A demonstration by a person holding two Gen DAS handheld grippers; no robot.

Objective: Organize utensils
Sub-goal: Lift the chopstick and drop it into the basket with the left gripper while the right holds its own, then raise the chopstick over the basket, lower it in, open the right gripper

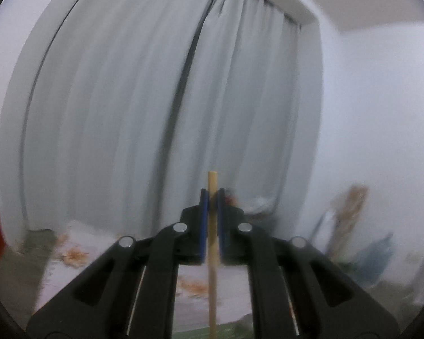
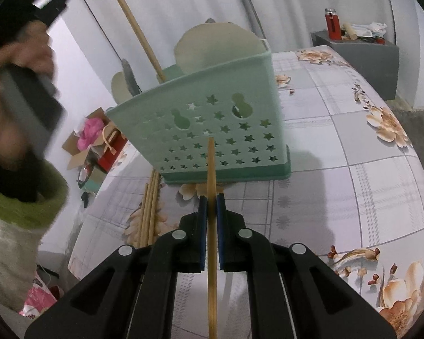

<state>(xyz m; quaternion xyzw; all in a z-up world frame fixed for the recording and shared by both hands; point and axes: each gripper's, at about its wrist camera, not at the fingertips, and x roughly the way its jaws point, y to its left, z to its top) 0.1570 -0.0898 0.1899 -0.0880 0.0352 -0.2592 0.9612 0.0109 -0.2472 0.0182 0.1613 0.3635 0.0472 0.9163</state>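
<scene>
Left wrist view: your left gripper [image 1: 211, 197] is clamped on a chopstick [image 1: 212, 254], which stands upright at 12 o'clock against the curtain [image 1: 155, 99]; the holder is out of view.

Right wrist view: your right gripper [image 2: 211, 200] is clamped on a second chopstick [image 2: 211, 212], pointing at the green holder [image 2: 212, 118] at 12 o'clock. Loose chopsticks [image 2: 149, 212] lie at 10 o'clock. Step in hand, by judgement: loading. Next, raise each tip over the rim and lower it in.

A home bedroom — a bed under a floral checked sheet [image 2: 339, 147], long pale curtains [image 1: 155, 99], a grey bedside cabinet [image 2: 361, 53] cluttered with odds and ends.
</scene>
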